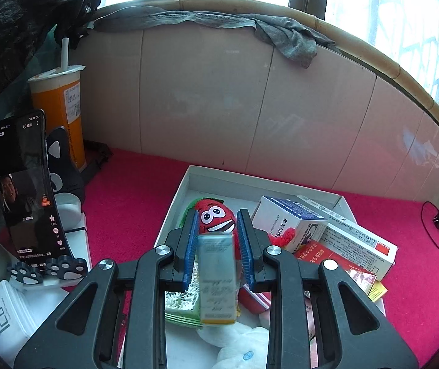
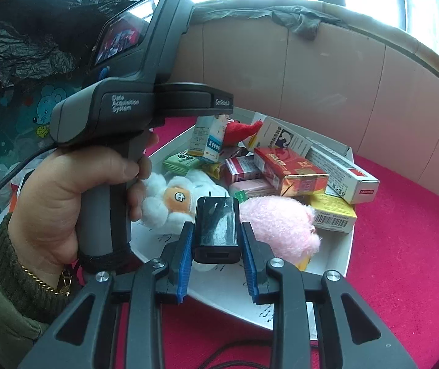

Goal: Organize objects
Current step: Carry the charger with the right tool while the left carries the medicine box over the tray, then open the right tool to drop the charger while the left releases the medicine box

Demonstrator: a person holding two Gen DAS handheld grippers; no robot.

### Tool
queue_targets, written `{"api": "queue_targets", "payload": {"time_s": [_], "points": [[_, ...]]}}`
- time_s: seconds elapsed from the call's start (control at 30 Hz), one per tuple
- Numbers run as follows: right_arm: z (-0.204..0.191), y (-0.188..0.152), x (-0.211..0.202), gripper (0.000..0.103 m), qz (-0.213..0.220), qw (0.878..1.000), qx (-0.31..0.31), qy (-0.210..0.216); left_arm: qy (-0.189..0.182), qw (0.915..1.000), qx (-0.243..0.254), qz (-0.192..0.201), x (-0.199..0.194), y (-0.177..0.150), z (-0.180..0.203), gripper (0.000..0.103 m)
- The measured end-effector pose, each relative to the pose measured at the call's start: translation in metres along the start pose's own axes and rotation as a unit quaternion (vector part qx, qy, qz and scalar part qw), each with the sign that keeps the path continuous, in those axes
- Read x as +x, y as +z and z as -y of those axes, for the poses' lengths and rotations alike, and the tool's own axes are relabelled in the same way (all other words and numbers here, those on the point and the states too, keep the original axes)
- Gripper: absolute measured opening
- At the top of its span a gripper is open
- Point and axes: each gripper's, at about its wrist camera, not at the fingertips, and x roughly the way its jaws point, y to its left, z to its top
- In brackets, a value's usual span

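My left gripper [image 1: 218,226] is shut on a small white medicine box [image 1: 217,276] with a yellow end, held upright over the white tray [image 1: 170,215]. The right wrist view shows that box [image 2: 207,138] above the tray's far corner, with a hand [image 2: 65,190] around the left gripper's handle. My right gripper [image 2: 217,229] is shut on a black USB charger plug [image 2: 216,215], prongs pointing away, just above the tray's near part [image 2: 339,252]. In the tray lie a strawberry plush [image 1: 216,213], a white plush [image 2: 170,200], a pink plush [image 2: 280,227] and several cartons.
A phone on a paw-shaped stand [image 1: 25,190], an orange drink cup [image 1: 61,117] and a white charger box [image 1: 4,316] stand left of the tray. Red cloth [image 1: 121,203] covers the surface. A cardboard wall [image 1: 219,92] rises behind. A black cable [image 1: 437,227] lies at far right.
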Motion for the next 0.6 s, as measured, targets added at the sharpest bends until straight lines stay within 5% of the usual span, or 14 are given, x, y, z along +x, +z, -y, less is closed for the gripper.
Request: {"api": "queue_targets", "payload": {"time_s": [0.23, 0.3, 0.37, 0.4, 0.5, 0.6], "points": [[-0.001, -0.004, 0.004, 0.029, -0.004, 1.000, -0.001, -0.004, 0.007, 0.9998, 0.015, 0.008, -0.003, 0.001, 0.007, 0.026], [0.000, -0.005, 0.002, 0.030, 0.000, 1.000, 0.001, -0.009, 0.006, 0.9998, 0.016, 0.012, -0.004, 0.002, 0.008, 0.042], [0.000, -0.005, -0.001, 0.033, 0.009, 1.000, 0.000, -0.016, 0.007, 0.9997, 0.015, 0.019, -0.006, 0.003, 0.008, 0.080], [0.000, -0.005, -0.004, 0.040, 0.016, 1.000, -0.003, -0.020, 0.008, 0.9995, 0.016, 0.026, -0.008, 0.003, 0.009, 0.085], [0.002, -0.004, -0.016, 0.085, 0.047, 0.999, -0.002, -0.028, 0.011, 0.9987, 0.018, 0.045, -0.014, 0.004, 0.011, 0.087], [0.003, -0.003, -0.030, 0.086, 0.086, 0.995, -0.009, -0.055, 0.008, 0.9974, 0.018, 0.070, -0.023, 0.005, 0.012, 0.099]]}}
